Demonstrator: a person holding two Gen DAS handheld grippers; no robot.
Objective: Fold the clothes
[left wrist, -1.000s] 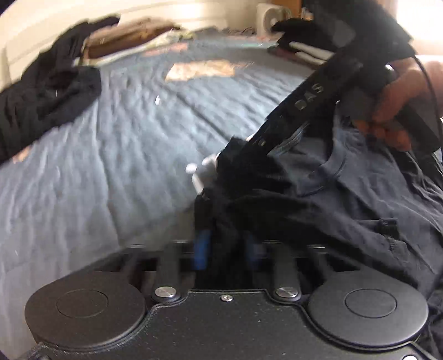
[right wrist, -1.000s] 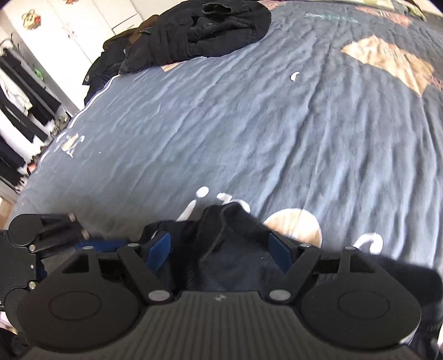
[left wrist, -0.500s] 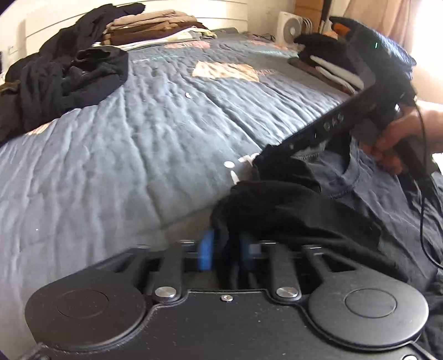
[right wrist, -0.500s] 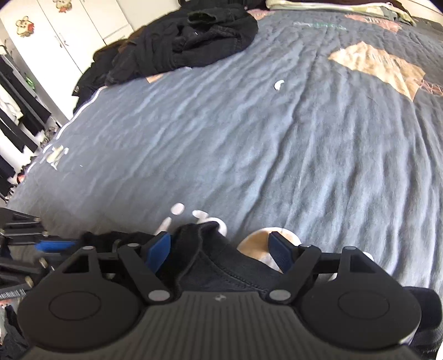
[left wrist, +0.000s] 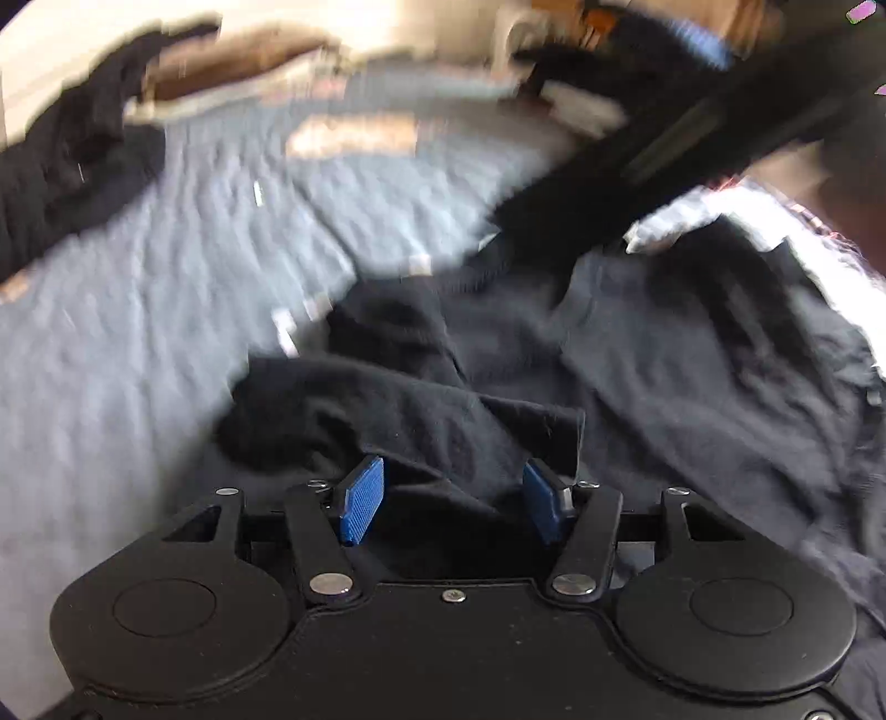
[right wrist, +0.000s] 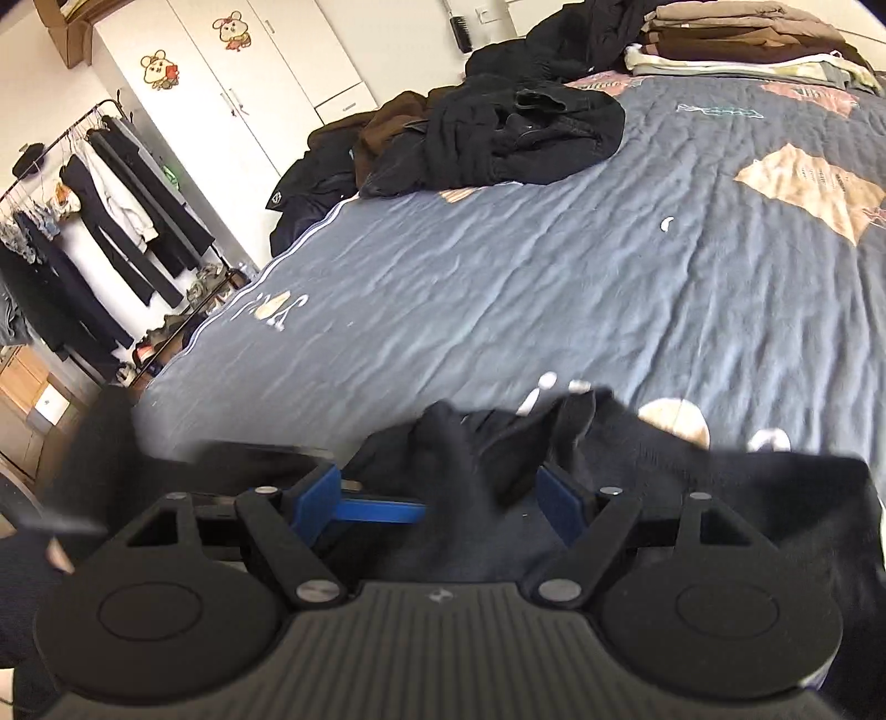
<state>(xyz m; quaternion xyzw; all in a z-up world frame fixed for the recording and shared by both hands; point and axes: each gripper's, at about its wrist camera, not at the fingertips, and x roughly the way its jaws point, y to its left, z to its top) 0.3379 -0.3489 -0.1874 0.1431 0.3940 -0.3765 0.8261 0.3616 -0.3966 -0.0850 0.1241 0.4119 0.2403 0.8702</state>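
Observation:
A dark navy T-shirt [left wrist: 692, 387] lies crumpled on the near part of the blue-grey quilt [left wrist: 166, 332]. My left gripper [left wrist: 454, 498] hovers low over its bunched edge. The jaws are opening, and a fold of the shirt lies loose between the blue pads [left wrist: 362, 498]. In the right wrist view, my right gripper [right wrist: 437, 507] stands wide open over a bunched ridge of the same shirt [right wrist: 470, 459], which sits between the jaws without being pinched. The right tool's black body [left wrist: 664, 155] crosses the top right of the blurred left wrist view.
A heap of dark clothes [right wrist: 526, 133] and a folded stack [right wrist: 742, 39] lie at the far end of the bed. The bed's left edge [right wrist: 232, 315] drops to a clothes rack [right wrist: 99, 210] and white wardrobes [right wrist: 249, 83]. Open quilt [right wrist: 554, 277] stretches ahead.
The left jaws have opened off the shirt fold they pinched, and the fabric has slumped. The right gripper has risen and tilted up, jaws unchanged, so more of the room shows.

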